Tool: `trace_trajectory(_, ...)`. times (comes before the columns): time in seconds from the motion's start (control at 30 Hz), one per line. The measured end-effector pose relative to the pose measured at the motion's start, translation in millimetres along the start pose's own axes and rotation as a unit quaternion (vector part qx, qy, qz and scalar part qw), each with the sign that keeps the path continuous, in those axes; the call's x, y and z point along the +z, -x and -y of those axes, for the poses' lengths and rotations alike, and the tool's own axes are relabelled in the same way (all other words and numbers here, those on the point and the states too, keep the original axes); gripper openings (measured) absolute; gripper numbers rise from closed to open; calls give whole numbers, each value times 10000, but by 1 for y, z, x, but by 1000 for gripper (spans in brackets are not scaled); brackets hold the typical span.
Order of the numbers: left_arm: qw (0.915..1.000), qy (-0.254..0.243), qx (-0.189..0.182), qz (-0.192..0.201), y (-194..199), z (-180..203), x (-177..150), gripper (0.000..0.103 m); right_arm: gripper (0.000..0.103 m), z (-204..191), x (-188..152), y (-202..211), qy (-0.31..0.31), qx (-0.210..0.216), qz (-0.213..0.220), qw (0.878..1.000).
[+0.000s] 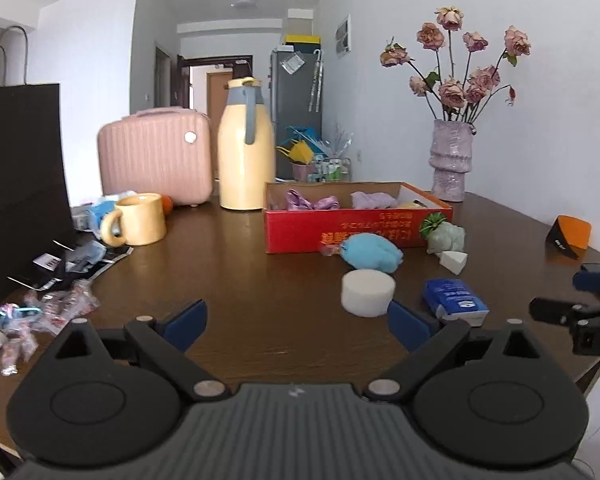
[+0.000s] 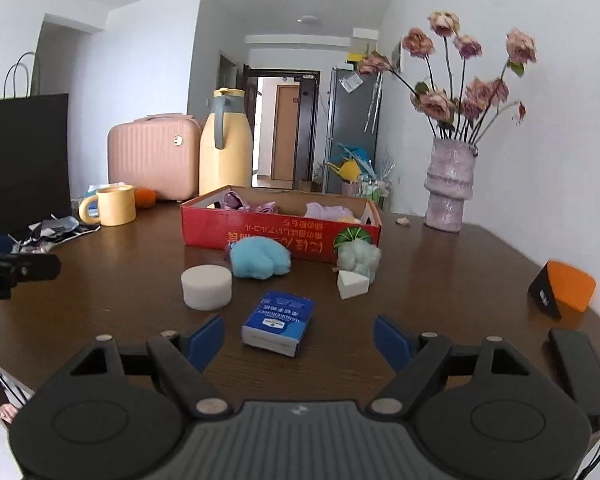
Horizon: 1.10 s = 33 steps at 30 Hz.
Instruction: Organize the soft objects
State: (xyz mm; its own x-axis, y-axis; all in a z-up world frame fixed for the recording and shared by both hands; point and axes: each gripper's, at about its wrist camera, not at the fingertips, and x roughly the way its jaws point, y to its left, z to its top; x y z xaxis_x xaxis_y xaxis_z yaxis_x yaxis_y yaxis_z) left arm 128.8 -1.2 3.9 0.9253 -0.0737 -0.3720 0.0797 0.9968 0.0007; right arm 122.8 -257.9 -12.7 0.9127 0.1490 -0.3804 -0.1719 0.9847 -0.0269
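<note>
A red cardboard box (image 1: pixel 340 228) (image 2: pixel 260 236) stands mid-table and holds purple soft items (image 1: pixel 372 200) (image 2: pixel 326 211). In front of it lie a blue plush (image 1: pixel 370 252) (image 2: pixel 260 258), a white round sponge (image 1: pixel 367 292) (image 2: pixel 206 286), a pale green plush with a green top (image 1: pixel 444 234) (image 2: pixel 358 254), a white wedge sponge (image 1: pixel 453 261) (image 2: pixel 352 284) and a blue tissue pack (image 1: pixel 456 300) (image 2: pixel 278 322). My left gripper (image 1: pixel 296 326) is open and empty, short of the round sponge. My right gripper (image 2: pixel 298 340) is open and empty, just before the tissue pack.
A yellow jug (image 1: pixel 246 148), pink case (image 1: pixel 156 156), yellow mug (image 1: pixel 138 220), black paper bag (image 1: pixel 20 184) and loose wrappers (image 1: pixel 48 308) fill the left side. A vase of dried roses (image 1: pixel 450 160) stands at the back right. An orange and black object (image 2: pixel 562 290) lies at the right edge.
</note>
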Motion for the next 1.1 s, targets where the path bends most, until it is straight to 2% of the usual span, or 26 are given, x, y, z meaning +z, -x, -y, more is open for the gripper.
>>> trace_trajectory(0.23,9990,-100,-86,-424,-31,12,-9,99,82,7,-6,-23,-180,51,-264,9995)
trace_trajectory(0.43,9974,-174,-222,-659,-57,23,-14,99,81,-3,-7,-58,-121,301,-515,9981)
trace_trajectory(0.57,9968,-170,-238,-747,-72,23,-13,99,80,-7,1,-86,-71,321,-572,9978)
trace_trajectory(0.67,9965,-133,-216,-801,-80,20,-14,99,70,-8,7,-108,-84,237,-667,9975)
trace_trajectory(0.7,9964,-120,-192,-819,-82,19,-14,99,59,-9,7,-117,-96,242,-756,9968)
trace_trajectory(0.73,9963,-99,-169,-832,-84,17,-14,99,55,-10,7,-123,-99,286,-838,9960)
trace_trajectory(0.8,9963,-32,-137,-847,-86,12,-14,99,54,-13,6,-124,-19,393,-799,9960)
trace_trajectory(0.87,9962,100,-156,-847,-88,7,-13,99,54,-21,4,-118,215,848,-737,9934)
trace_trajectory(0.93,9956,265,-258,-865,-91,1,-10,99,54,-32,-1,-108,574,1600,-780,9824)
trace_trajectory(0.97,9952,323,-317,-869,-91,0,-9,99,56,-37,-4,-101,789,1842,-767,9767)
trace_trajectory(1.0,9948,366,-391,-871,-93,0,-8,99,63,-40,-6,-95,955,1939,-710,9738)
trace_trajectory(1.03,9945,382,-449,-868,-94,1,-8,99,77,-40,-8,-89,1030,1821,-667,9756)
trace_trajectory(1.07,9942,382,-508,-868,-95,2,-7,99,81,-38,-9,-87,1025,1607,-662,9794)
trace_trajectory(1.1,9939,373,-571,-870,-96,4,-7,99,79,-33,-10,-86,959,1335,-666,9841)
